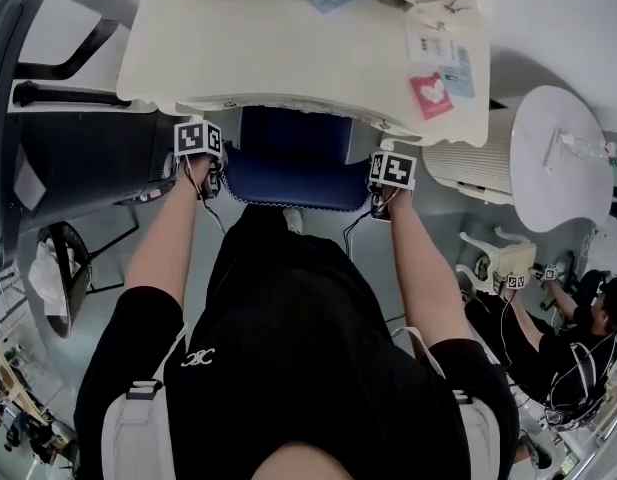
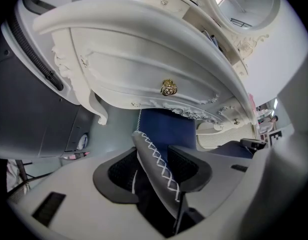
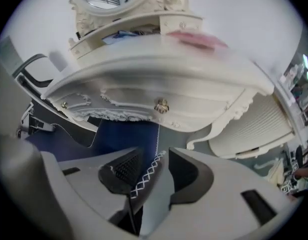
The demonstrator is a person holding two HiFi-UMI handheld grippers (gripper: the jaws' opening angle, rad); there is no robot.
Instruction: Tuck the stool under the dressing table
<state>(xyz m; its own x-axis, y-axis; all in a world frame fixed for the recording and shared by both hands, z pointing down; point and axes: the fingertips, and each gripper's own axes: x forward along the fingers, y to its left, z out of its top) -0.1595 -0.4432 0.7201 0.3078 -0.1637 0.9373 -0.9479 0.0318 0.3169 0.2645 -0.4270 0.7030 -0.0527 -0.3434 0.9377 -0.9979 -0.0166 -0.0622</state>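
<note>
The left hand-held gripper point(image 2: 154, 165) has its jaws wide. The white-stitched rim of the stool point(image 1: 288, 163) stands between them, against one pad and clear of the other. The right hand-held gripper point(image 3: 151, 171) is just as wide around the opposite rim. The blue seat sits mostly under the front edge of the dressing table point(image 1: 288, 58), with its near edge out. Floor point(image 1: 448, 218) shows on both sides. A pink card point(image 1: 431, 93) lies near the surface's right corner, and its print is unreadable.

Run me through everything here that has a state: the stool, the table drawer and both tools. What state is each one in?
Stool: partly under the dressing table, near edge sticking out.
Drawer: shut.
Left tool: open, the stool's stitched edge between its jaws.
Right tool: open, it seems, stitched edge between its jaws.
</note>
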